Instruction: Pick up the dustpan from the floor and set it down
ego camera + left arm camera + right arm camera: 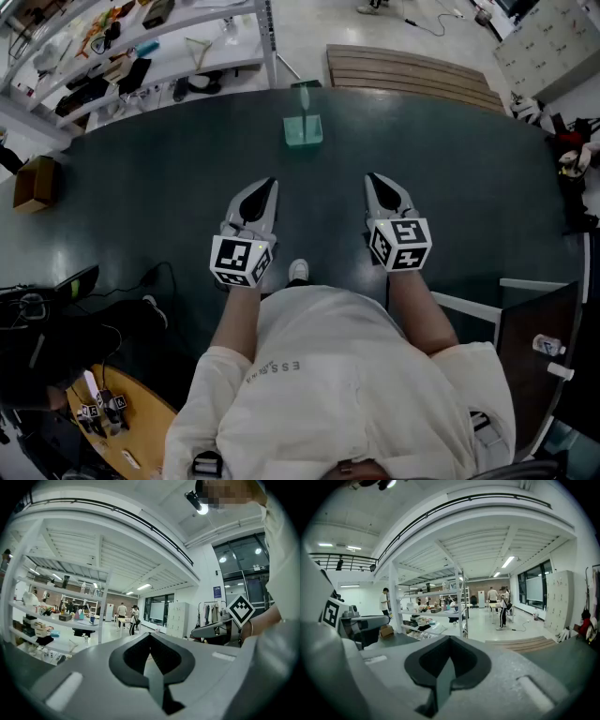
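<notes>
A pale green dustpan [303, 130] stands on the dark floor mat [169, 187] ahead of me, its thin handle pointing up and away. Neither gripper is near it. My left gripper [266, 185] is held out at waist height with its jaws together and nothing between them. My right gripper [373, 179] is beside it, also shut and empty. The left gripper view shows its own jaws met at the tip [150, 634] and the right gripper [211, 630] alongside. In the right gripper view the tips [449, 639] meet as well. Neither gripper view shows the dustpan.
A white shelf rack [141, 47] full of small items stands at the back left. A slatted wooden platform [412, 73] lies beyond the mat, with white lockers [544, 37] at the far right. A cardboard box [36, 183] sits at the left. Several people [504, 603] stand far off.
</notes>
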Available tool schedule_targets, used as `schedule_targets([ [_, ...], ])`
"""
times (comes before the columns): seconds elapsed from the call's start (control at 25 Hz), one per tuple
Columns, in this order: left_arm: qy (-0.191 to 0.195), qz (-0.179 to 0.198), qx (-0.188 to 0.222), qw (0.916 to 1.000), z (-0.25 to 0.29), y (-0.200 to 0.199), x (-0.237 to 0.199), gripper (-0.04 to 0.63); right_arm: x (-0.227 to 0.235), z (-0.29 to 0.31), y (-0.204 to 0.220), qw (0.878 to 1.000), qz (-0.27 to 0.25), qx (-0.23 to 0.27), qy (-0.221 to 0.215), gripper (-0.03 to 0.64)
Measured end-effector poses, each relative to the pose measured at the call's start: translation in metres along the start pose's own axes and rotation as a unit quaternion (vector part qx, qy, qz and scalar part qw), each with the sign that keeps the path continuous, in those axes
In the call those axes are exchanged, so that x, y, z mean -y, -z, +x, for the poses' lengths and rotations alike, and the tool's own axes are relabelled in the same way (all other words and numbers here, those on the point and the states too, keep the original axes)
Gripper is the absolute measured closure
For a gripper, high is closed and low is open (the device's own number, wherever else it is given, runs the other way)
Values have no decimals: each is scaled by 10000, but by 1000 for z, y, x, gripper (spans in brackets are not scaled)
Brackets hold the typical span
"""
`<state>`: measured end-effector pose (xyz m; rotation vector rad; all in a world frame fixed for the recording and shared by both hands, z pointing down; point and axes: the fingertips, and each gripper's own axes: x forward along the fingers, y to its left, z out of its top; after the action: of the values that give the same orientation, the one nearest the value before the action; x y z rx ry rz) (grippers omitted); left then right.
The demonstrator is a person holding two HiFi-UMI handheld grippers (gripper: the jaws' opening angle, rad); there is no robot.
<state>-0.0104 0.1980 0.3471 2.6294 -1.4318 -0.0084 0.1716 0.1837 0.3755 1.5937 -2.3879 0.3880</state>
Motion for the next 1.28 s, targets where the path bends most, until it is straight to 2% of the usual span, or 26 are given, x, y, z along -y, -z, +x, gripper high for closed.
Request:
schedule_targets([
  [0.44, 19, -8, -52, 10000, 0, 5, 2, 578, 0, 1, 3, 10000, -32, -19, 3, 627],
  [0.64, 15, -92, -56, 9999, 1, 7, -1, 578, 6, 2, -1, 9995, 283, 86, 83, 626],
  [1.0, 56, -162, 49, 9998, 8, 3, -27, 578, 7, 15, -10, 9987, 195, 183, 431, 626],
  [1.28, 108, -255, 57, 9996, 7, 2, -53, 578, -9, 32, -11, 9987, 183, 83, 467, 626],
])
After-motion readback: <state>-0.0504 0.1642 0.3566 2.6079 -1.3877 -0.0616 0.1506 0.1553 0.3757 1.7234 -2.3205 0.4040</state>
